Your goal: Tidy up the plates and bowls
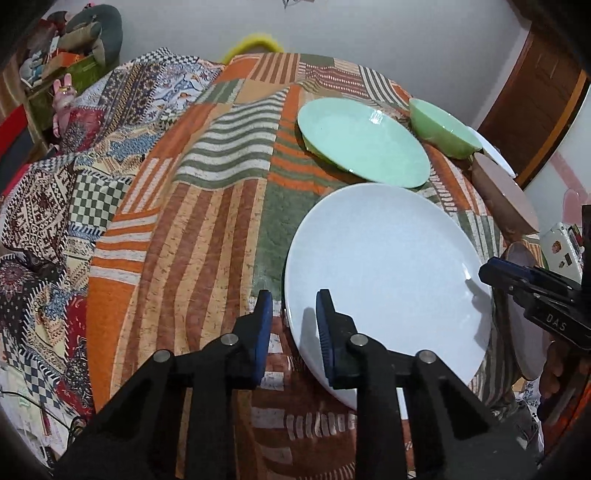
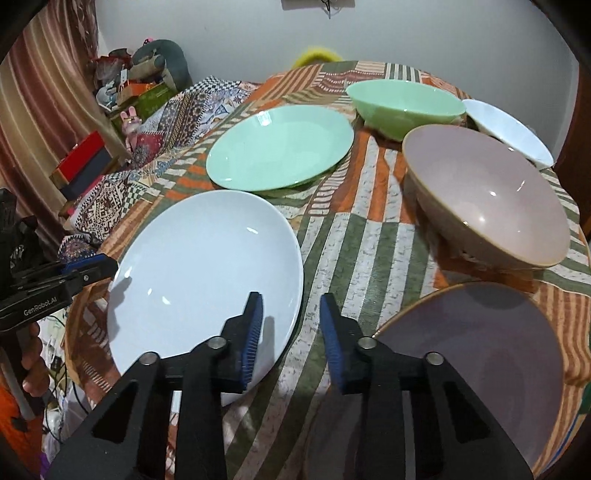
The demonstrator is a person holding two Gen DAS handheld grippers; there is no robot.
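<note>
Left gripper (image 1: pixel 293 306): the jaws are held apart around the near-left rim of the white plate (image 1: pixel 388 273); one finger is seen over the plate, the other over the cloth. Nothing is clamped; contact cannot be told.
Right gripper (image 2: pixel 291 310): the jaws are parted and nothing is gripped; the left finger is seen above the white plate's right edge, the right finger above the patchwork tablecloth (image 2: pixel 369 240).
White plate: laid flat on the tablecloth, between the two grippers.
Green plate (image 2: pixel 279 147): placed just beyond the white plate.
Green bowl (image 2: pixel 406 105): set behind the green plate, to its right.
Right wrist view only: a mauve bowl (image 2: pixel 487 195) is shown fully, with a white bowl (image 2: pixel 509 129) behind it and a mauve plate (image 2: pixel 480 339) nearest the camera.
Left wrist view only: stuffed toys (image 1: pixel 92 33) are seen far left, beyond the quilt.
</note>
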